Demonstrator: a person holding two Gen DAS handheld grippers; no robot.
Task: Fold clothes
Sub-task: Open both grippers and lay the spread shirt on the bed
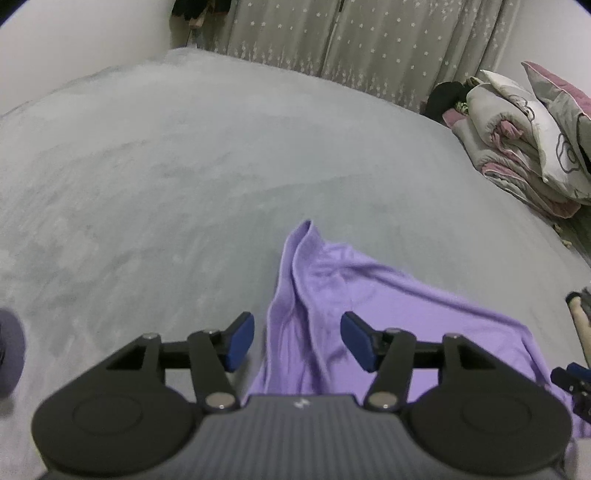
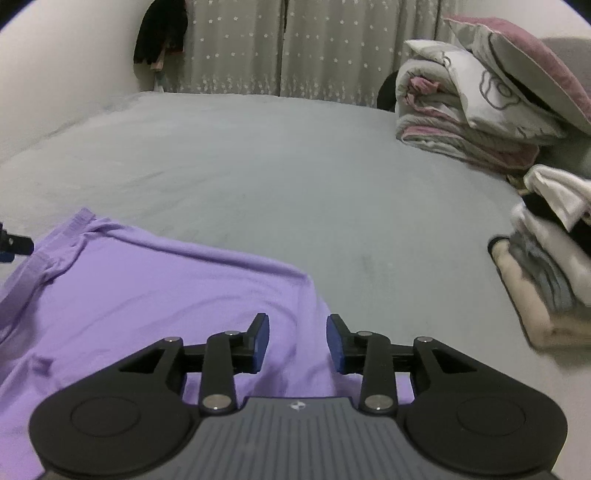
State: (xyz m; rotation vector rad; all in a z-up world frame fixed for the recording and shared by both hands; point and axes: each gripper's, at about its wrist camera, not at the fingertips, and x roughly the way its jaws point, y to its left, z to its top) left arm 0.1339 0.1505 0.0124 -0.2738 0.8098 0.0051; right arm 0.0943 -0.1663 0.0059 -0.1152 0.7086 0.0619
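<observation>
A lilac garment lies on the grey bed, partly folded, with a creased edge pointing away from me. My left gripper hovers open above its left edge, and the blue pads hold nothing. In the right wrist view the same lilac garment spreads over the lower left, its ribbed hem at the far left. My right gripper is open above the garment's right corner, pads apart and off the cloth. The right gripper's tip shows at the left view's right edge.
Folded quilts and a pillow are stacked at the bed's far right. A pile of folded clothes sits at the right edge. Starred curtains hang behind the bed, dark clothing beside them. A dark object is at the left.
</observation>
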